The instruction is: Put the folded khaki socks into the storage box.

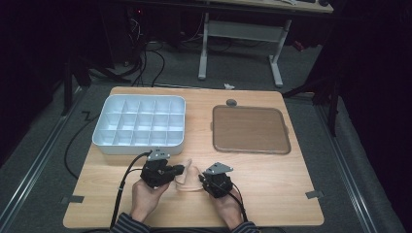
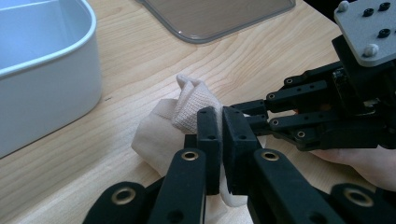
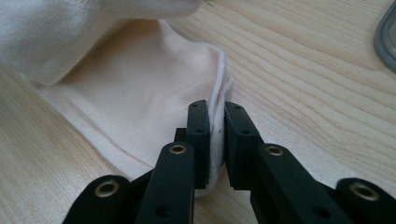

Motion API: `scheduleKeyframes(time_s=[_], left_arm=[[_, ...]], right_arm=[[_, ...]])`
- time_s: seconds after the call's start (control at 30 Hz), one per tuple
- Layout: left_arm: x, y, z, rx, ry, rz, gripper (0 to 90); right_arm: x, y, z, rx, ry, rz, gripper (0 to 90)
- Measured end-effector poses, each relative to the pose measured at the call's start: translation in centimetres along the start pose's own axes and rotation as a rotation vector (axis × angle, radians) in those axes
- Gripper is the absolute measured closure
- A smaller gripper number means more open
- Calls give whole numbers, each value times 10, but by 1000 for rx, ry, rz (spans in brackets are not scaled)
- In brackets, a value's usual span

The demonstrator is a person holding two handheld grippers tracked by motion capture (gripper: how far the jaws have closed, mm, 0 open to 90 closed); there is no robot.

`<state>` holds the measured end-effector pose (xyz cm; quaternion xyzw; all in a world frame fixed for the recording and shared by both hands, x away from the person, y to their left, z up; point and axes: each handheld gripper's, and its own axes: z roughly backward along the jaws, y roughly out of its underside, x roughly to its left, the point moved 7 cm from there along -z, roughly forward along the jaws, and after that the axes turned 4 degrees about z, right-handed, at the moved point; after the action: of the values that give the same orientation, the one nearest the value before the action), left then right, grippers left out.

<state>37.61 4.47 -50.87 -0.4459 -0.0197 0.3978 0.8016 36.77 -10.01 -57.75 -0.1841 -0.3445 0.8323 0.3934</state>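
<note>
Dim room and cable-strewn floor surround my pale wooden desk (image 1: 272, 194). Taking the white compartment tray (image 1: 140, 122) as landmark: the brown lidded box (image 1: 250, 129) sits to its right, and the cream sock (image 1: 188, 175) lies on the desk just in front of its near right corner. My left tool (image 2: 221, 140) is clamped narrow on the sock's folded cloth; my right tool (image 3: 214, 140) pinches its hemmed edge. I judge I hold both ends to spread or fold it.
</note>
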Motion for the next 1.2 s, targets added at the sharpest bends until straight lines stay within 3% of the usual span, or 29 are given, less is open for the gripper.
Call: scheduleKeyframes(time_s=[0.33, 1.2], left_arm=[[-7, -3, -12, 16, 21, -9, 868], [-14, 11, -42, 91, 2, -44, 865]], right_arm=[[0, 0, 0, 1, -8, -6, 817], [-1, 0, 0, 0, -10, -12, 817]])
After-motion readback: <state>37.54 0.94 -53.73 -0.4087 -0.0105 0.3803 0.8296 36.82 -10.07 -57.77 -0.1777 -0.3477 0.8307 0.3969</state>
